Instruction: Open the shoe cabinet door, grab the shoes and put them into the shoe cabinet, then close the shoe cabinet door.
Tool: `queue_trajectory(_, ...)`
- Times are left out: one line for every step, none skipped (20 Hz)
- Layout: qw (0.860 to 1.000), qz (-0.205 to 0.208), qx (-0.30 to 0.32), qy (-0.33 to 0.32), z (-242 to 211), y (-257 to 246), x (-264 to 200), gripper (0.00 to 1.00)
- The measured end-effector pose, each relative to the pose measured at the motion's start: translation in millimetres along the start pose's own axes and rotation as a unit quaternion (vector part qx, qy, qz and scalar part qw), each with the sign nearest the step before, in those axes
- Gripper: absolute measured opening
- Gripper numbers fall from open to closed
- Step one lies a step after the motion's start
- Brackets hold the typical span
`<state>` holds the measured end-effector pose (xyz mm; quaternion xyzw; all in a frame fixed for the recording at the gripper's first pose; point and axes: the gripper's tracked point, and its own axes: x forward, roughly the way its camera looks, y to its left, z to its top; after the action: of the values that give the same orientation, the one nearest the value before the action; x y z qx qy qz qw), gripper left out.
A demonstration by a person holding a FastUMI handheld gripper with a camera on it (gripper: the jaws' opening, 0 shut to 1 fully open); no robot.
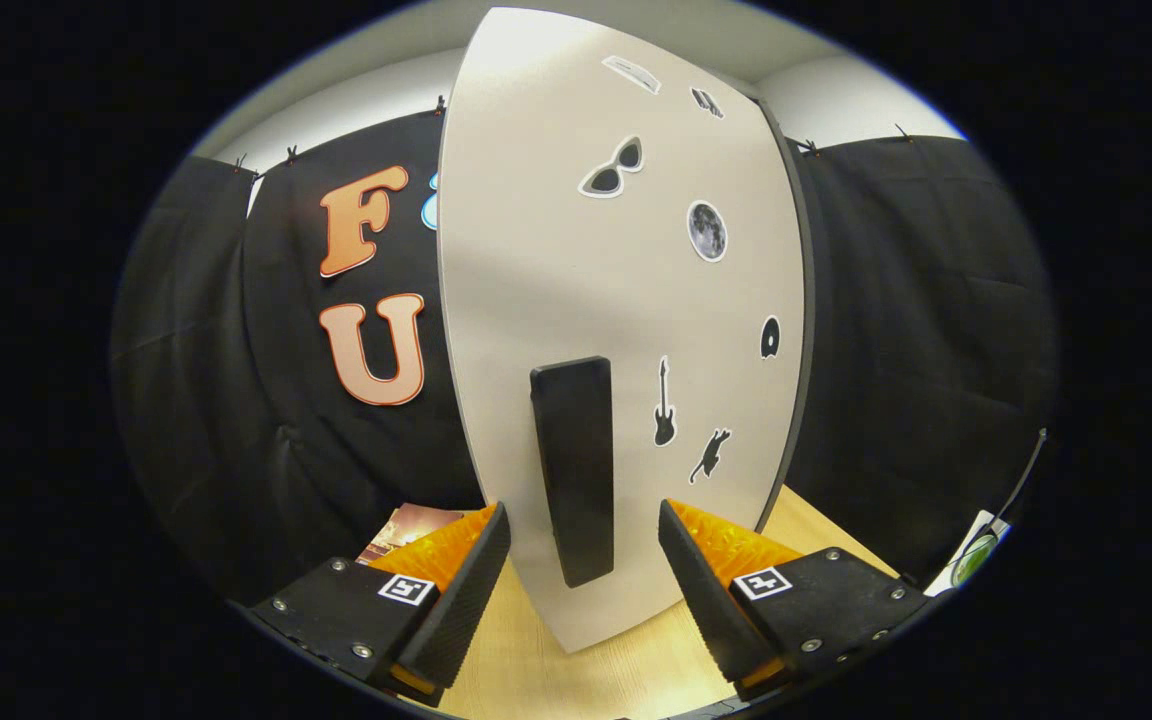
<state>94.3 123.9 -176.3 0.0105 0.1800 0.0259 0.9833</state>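
A white shoe cabinet door (576, 300), dotted with stickers, stands just ahead of the gripper (584, 560), its upright black handle (573, 470) between the fingers. The fingers are spread wide, touching nothing. To open cleanly, close squarely on the handle's middle, then pull along the hinge's arc.

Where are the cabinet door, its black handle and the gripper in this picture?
cabinet door (556, 260), gripper view, bare white panel above the handle.
black handle (574, 470), gripper view, middle of the upright bar.
gripper (584, 550), gripper view, open, midway between fingertips that flank the handle without touching.
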Motion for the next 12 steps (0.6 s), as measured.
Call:
queue_trajectory(1.000,0.000,0.001,0.001,1,2,4,0.93)
queue_trajectory(1.000,-0.001,0.003,0.003,1,5,7,0.93)
queue_trajectory(1.000,-0.003,0.005,0.007,1,8,10,0.93)
queue_trajectory(1.000,-0.005,0.006,0.009,3,8,12,0.93)
queue_trajectory(1.000,-0.004,0.008,0.007,8,11,12,0.93)
queue_trajectory(1.000,-0.001,0.013,0.002,15,16,9,0.93)
queue_trajectory(1.000,0.004,0.016,-0.004,24,20,5,0.93)
queue_trajectory(1.000,0.007,0.015,-0.011,32,22,1,0.93)
queue_trajectory(1.000,0.007,0.012,-0.018,41,24,-4,0.93)
queue_trajectory(1.000,0.007,0.008,-0.026,50,26,-9,0.93)
queue_trajectory(0.999,0.009,0.005,-0.034,60,28,-14,0.93)
queue_trajectory(0.999,0.012,0.003,-0.041,70,30,-20,0.93)
